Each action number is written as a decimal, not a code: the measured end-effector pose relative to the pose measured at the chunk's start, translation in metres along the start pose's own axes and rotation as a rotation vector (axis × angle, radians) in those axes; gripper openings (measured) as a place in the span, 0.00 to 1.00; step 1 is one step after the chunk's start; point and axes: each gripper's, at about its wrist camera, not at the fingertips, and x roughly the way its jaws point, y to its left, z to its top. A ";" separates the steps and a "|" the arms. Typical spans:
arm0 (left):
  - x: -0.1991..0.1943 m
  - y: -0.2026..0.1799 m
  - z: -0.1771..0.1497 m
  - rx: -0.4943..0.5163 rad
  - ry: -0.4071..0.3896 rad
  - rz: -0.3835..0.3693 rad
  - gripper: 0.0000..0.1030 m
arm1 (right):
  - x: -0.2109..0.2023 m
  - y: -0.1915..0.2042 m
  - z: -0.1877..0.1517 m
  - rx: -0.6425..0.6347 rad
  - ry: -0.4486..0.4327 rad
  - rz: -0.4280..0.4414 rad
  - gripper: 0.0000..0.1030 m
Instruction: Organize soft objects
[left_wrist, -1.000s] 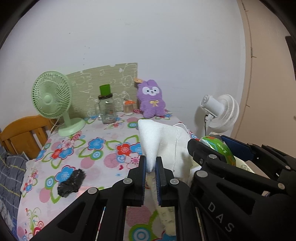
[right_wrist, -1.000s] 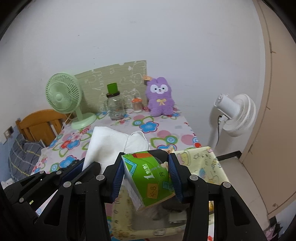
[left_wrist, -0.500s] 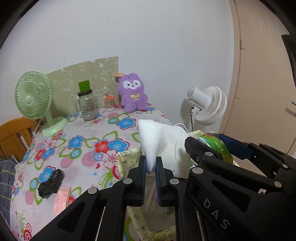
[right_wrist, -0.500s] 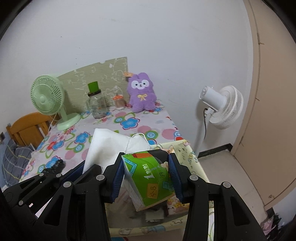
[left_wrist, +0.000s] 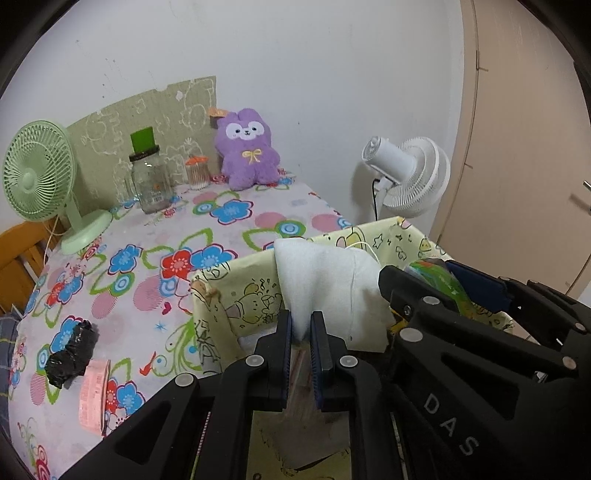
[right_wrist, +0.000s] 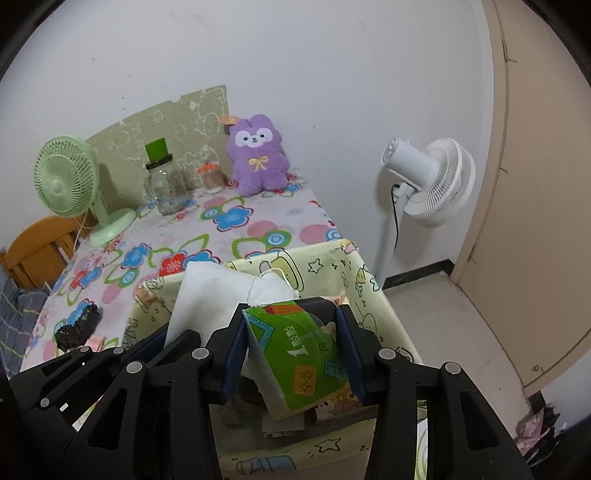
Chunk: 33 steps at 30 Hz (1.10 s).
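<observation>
Beside floral table (left_wrist: 229, 229), white fan (left_wrist: 410, 177).

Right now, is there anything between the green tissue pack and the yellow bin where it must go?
Nothing visible blocks it. The right gripper holds the tissue pack over the open bin. The white mask in the left gripper hangs beside it, not under it.

Place: a home, a small lived-in room.
Table: flowered cloth (left_wrist: 229, 236) against a white wall.
On it: purple plush (left_wrist: 246, 147), green fan (left_wrist: 40, 177), glass jar (left_wrist: 151, 181).
Beside it: cartoon-print fabric bin (right_wrist: 332, 273), white fan (right_wrist: 432, 181), wooden chair (right_wrist: 37, 247).
Right: beige door (right_wrist: 535, 184), tiled floor.
</observation>
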 end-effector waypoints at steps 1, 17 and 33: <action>0.003 0.000 -0.001 0.001 0.006 0.000 0.07 | 0.003 0.000 0.000 0.003 0.006 0.000 0.48; 0.020 0.005 0.002 0.039 0.018 0.015 0.19 | 0.023 -0.002 -0.003 0.035 0.049 0.007 0.49; 0.001 -0.002 0.002 0.032 0.005 -0.042 0.86 | 0.008 0.002 -0.003 0.003 -0.003 0.016 0.79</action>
